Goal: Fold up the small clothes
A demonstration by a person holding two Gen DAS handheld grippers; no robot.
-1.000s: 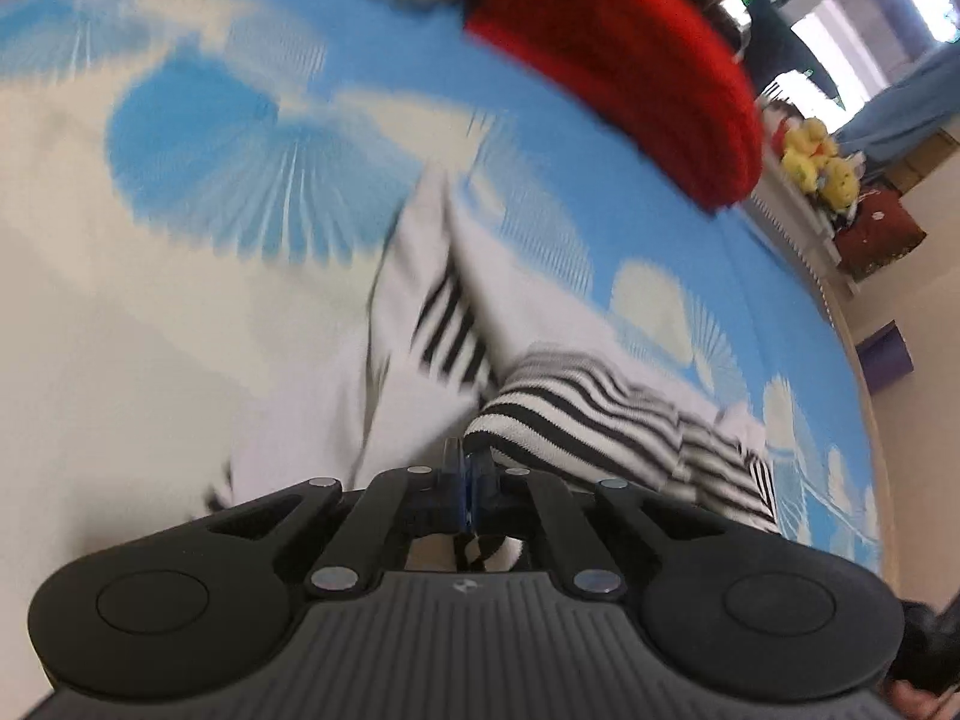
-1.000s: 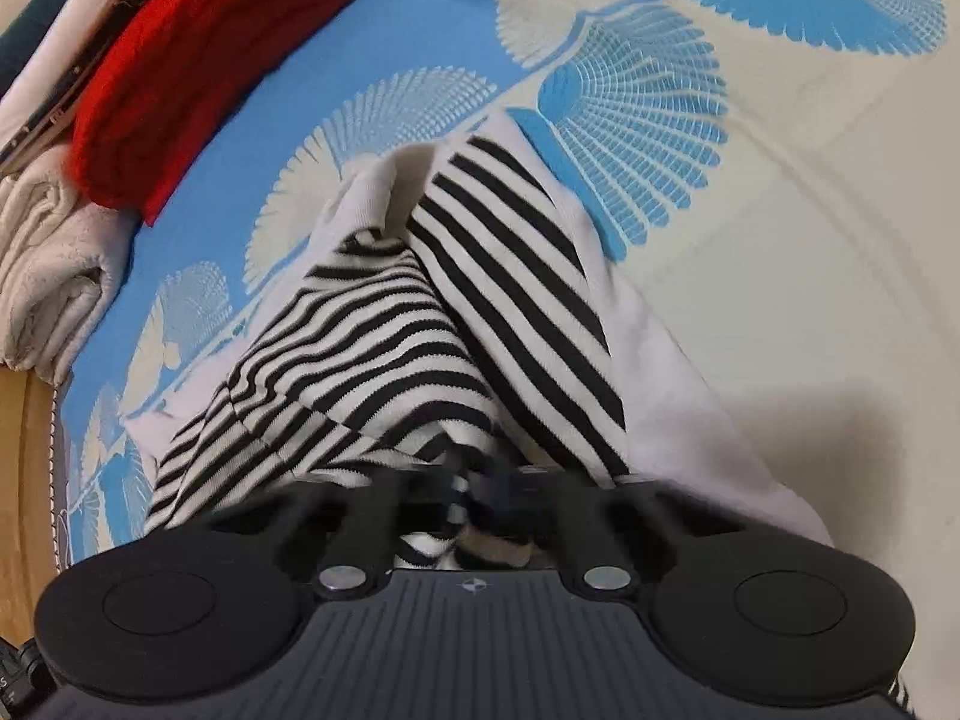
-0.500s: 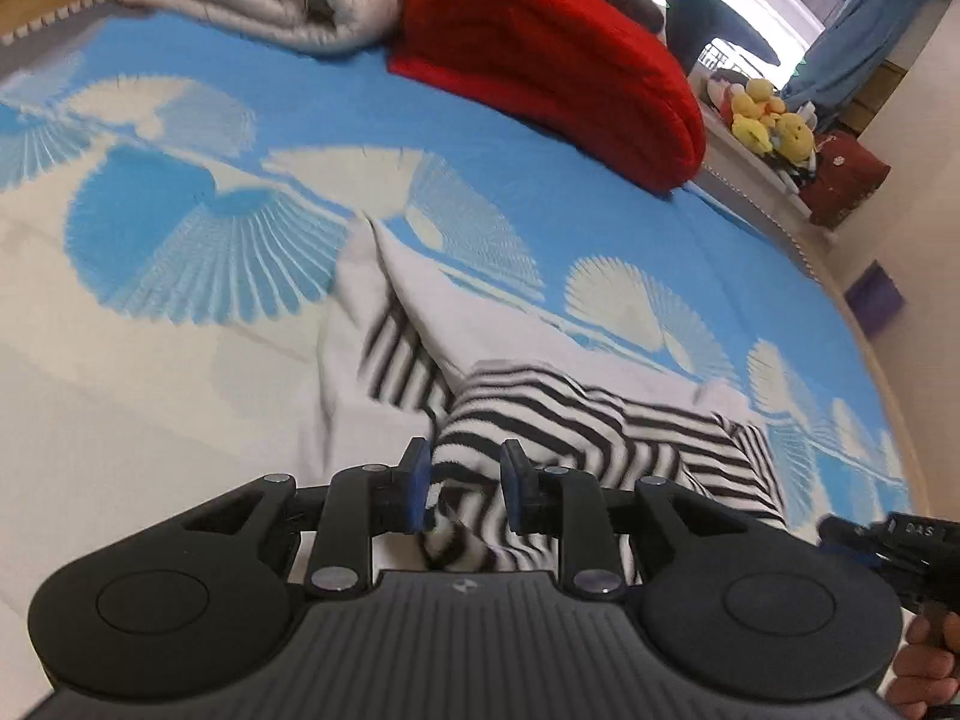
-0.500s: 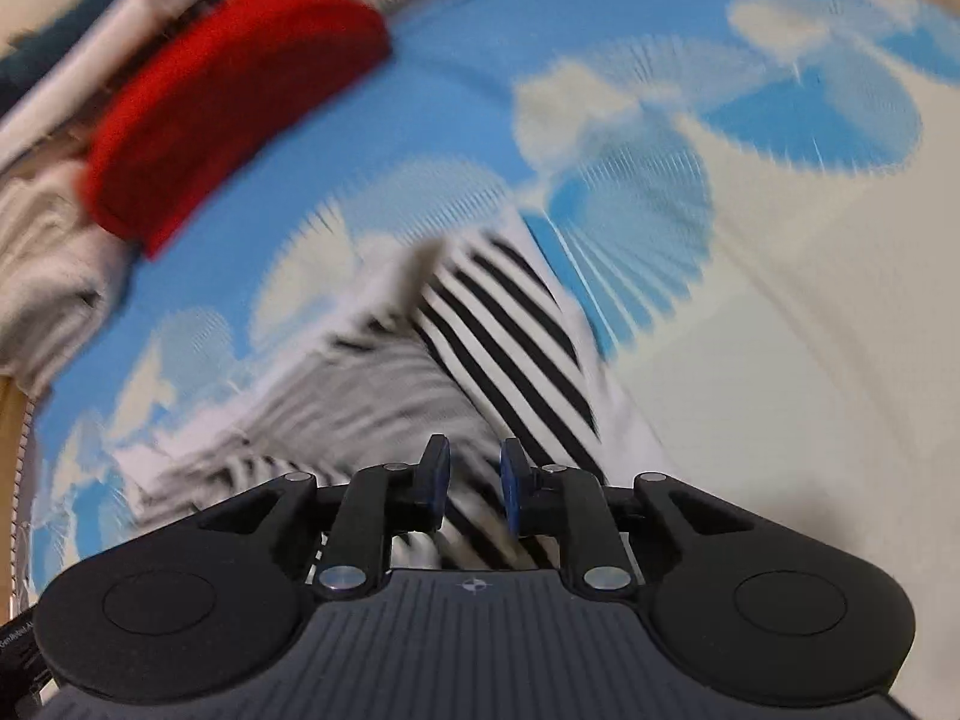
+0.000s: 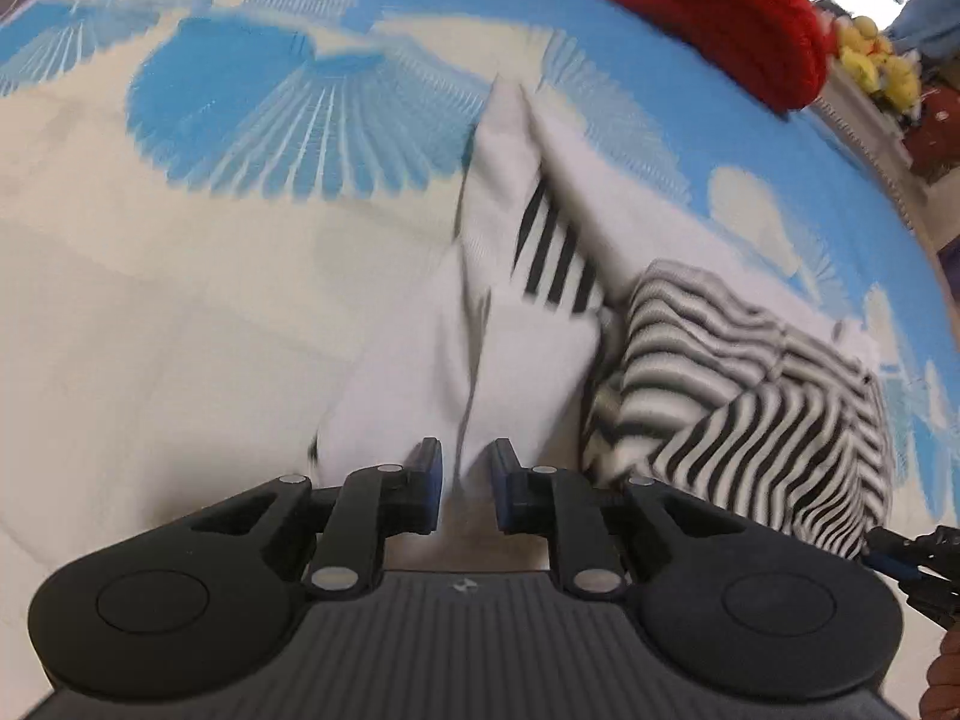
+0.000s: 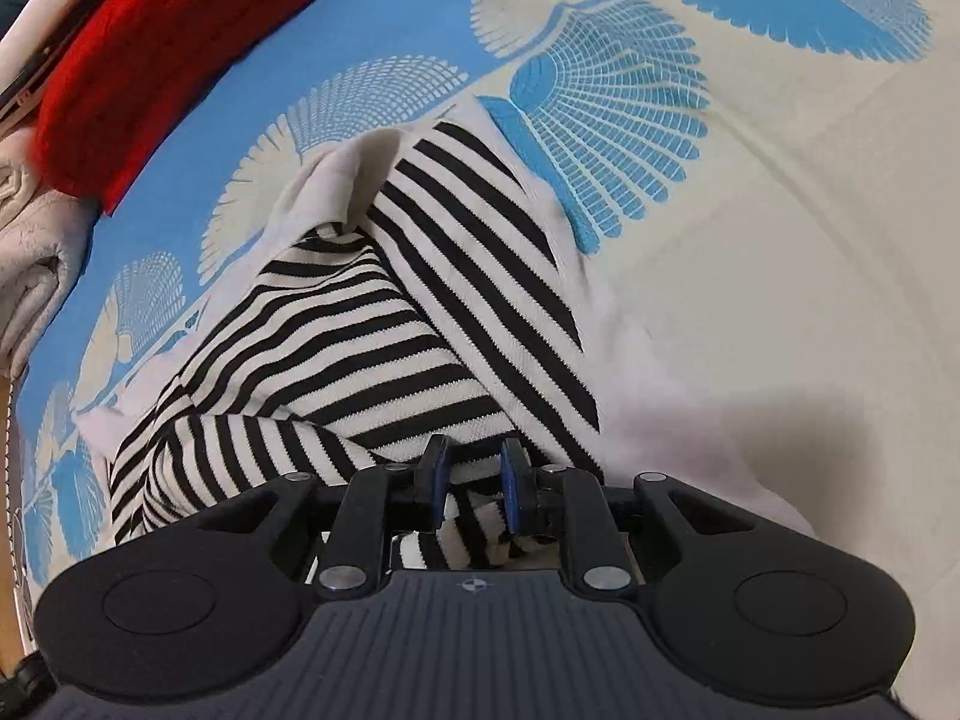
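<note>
The left tool (image 5: 465,483) and right tool (image 6: 474,480) are both standing slightly apart, jaws just opened, cloth lying loosely between them, unpinched. The black-and-white striped knit garment (image 6: 384,324) is sprawling rumpled on the blue fan-patterned bed cover (image 6: 780,180). Being light, limp and stretchy, it is probably best pinched at hem corners. Farther off, a red knitted bundle (image 6: 162,30) is resting.

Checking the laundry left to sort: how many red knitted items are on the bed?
1. The folded red knitted item lies at the far edge of the blue patterned bedspread, beside pale folded textiles; others may be hidden.
</note>
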